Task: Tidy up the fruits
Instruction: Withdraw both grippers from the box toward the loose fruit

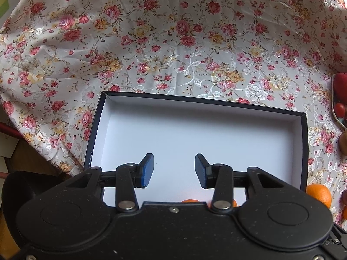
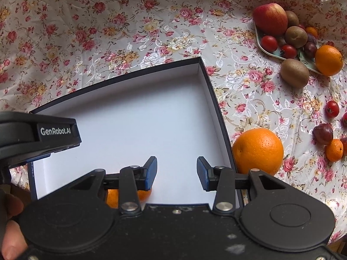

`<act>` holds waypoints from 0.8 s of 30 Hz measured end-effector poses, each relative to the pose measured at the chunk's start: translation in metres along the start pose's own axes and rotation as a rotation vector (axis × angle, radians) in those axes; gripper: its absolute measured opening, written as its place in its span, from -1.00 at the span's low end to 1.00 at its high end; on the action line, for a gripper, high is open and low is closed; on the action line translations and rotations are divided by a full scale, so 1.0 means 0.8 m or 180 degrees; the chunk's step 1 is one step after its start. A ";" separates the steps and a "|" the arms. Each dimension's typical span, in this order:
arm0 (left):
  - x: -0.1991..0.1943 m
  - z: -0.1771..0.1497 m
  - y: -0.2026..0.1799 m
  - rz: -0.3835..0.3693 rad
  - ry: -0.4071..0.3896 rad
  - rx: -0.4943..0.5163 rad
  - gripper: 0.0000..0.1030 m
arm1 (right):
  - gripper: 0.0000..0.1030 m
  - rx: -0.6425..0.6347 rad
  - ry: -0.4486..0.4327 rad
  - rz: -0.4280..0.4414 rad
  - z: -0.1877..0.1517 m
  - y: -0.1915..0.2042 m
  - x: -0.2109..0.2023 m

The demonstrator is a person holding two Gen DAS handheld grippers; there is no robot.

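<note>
The box (image 2: pixel 134 117) interior is open from above, its floor bare except for a small orange (image 2: pixel 112 197) at the near edge. The left claw (image 2: pixel 39 134) overhangs the box's left side. A large orange (image 2: pixel 258 149) touches the right wall; the crowded plate (image 2: pixel 260 43) stands well apart at far right.

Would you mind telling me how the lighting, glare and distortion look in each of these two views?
Left wrist view: the box floor is washed pale and even, its straight rim bowed by the fisheye. Right wrist view: daylight puts sheen on the tablecloth and a highlight on the large orange; edges curve too.
</note>
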State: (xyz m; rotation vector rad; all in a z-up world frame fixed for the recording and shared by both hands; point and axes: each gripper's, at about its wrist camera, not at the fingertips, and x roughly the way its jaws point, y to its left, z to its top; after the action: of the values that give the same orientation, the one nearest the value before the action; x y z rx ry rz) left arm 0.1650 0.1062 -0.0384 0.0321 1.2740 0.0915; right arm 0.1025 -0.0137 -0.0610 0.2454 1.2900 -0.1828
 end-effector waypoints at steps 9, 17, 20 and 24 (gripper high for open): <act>-0.005 -0.001 -0.014 -0.0041 0.0004 0.0063 -0.02 | -0.17 0.0093 0.0028 0.0002 0.001 -0.018 -0.007; -0.016 -0.007 -0.049 -0.0158 -0.0001 0.0211 -0.02 | -0.17 0.0254 -0.0028 -0.0031 0.006 -0.059 -0.025; -0.020 -0.012 -0.068 -0.0202 0.0002 0.0324 -0.02 | -0.17 0.0333 -0.0049 -0.0070 0.008 -0.080 -0.032; -0.025 -0.021 -0.094 -0.0279 0.0014 0.0453 -0.02 | -0.17 0.0468 -0.0067 -0.0139 0.013 -0.112 -0.038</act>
State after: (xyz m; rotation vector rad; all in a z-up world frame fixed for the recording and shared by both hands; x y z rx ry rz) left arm 0.1472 0.0292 -0.0300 0.0986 1.2827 -0.0747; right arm 0.0793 -0.1028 -0.0361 0.3400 1.2631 -0.3174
